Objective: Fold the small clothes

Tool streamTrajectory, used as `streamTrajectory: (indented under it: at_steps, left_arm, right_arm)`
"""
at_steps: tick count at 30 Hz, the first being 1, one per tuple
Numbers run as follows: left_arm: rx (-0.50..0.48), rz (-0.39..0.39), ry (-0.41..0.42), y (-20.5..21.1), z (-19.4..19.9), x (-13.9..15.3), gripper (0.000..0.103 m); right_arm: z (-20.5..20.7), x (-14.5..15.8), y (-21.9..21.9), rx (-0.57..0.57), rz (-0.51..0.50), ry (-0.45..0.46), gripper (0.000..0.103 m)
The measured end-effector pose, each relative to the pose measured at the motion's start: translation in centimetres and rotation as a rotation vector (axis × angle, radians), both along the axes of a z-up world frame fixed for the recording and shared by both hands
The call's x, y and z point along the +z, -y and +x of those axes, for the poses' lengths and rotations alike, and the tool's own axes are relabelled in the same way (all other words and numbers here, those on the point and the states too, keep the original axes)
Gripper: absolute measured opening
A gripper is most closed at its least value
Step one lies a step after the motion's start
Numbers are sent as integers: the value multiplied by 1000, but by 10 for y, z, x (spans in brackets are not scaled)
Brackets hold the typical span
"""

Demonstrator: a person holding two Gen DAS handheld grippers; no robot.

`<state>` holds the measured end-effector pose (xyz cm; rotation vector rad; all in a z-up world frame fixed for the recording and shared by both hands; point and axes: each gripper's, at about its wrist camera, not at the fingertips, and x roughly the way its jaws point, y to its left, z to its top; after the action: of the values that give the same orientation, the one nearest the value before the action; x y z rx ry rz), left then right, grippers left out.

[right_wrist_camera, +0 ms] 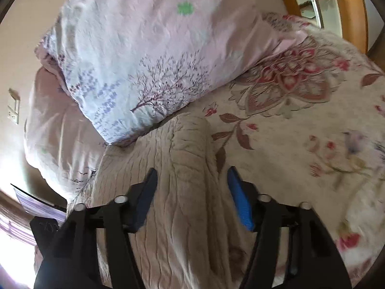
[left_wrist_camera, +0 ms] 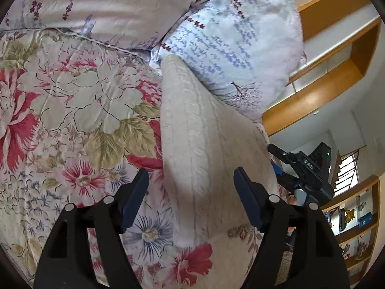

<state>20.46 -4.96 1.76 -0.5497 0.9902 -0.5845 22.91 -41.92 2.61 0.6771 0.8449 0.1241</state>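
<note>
A cream cable-knit garment (left_wrist_camera: pixel 204 139) lies on the floral bedspread (left_wrist_camera: pixel 72 101), its far end against the pillows. It also shows in the right wrist view (right_wrist_camera: pixel 182 168), bunched and wrinkled. My left gripper (left_wrist_camera: pixel 191 180) is open, its blue-padded fingers apart over the garment's near part. My right gripper (right_wrist_camera: pixel 192 180) is open, its fingers standing on either side of a raised fold of the knit. The right gripper's body (left_wrist_camera: pixel 305 168) shows at the garment's right side in the left wrist view.
Two pale printed pillows (left_wrist_camera: pixel 231 43) (right_wrist_camera: pixel 149 55) lie at the head of the bed beyond the garment. A wooden headboard (left_wrist_camera: pixel 336 55) and shelves (left_wrist_camera: pixel 356 228) stand to the right. The floral bedspread (right_wrist_camera: pixel 300 125) stretches right of the garment.
</note>
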Motion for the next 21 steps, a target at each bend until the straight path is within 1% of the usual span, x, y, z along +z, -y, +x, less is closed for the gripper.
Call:
streamTrajectory:
  at_steps: [1,2,3,4,6,8,11,13,15,16,17,19,20,21]
  left_arm:
    - [-1,-1,-5,2,2,-1,74]
    - [-4,0,-14,3,4,-3,74]
    - [-8,-1,-19,4,5,-4,74]
    - [-11,-2,-21,7,7,-5,74]
    - [-17,4,-20,8,8,-5,74]
    - [-18,10,-22,10,10,-5,74]
    - [-23,9,-24,12,13,-5,74]
    - [-18,11,-17,13,15,-5,74]
    - [-14,16,-10,14,15,-2,74]
    - [-15,18,-6,16,17,-1,74]
    - [-14,17,0,15,16,1,74]
    - [-3,12,10,15,18,5,79]
    - [1,7,10,13,19,5,83]
    - [4,-1,8,13,22,6,83]
  right_arm:
    - [6,-3,-9,34,-21,-10,18]
    - [6,-2,-14,38,-66,-7,16]
    - [5,2,-18,38,-120,17,12]
    - [2,9,-20,30,-158,52,11]
    - [-2,13,-13,-4,-151,75,11]
    - [-1,9,-6,-25,-159,55,11]
    - [8,-11,-1,-36,-165,-10,10]
    - [10,-17,-4,-43,-182,-5,11]
    - [12,-14,-10,-29,-223,-7,13]
    - [12,-12,-10,-24,-234,-13,15]
    - [8,-7,-6,-27,-200,-13,22]
    - [1,-2,6,-47,-120,-8,56]
    - [-6,0,14,-61,-58,7,61]
    - [-11,2,18,-62,-23,21,62]
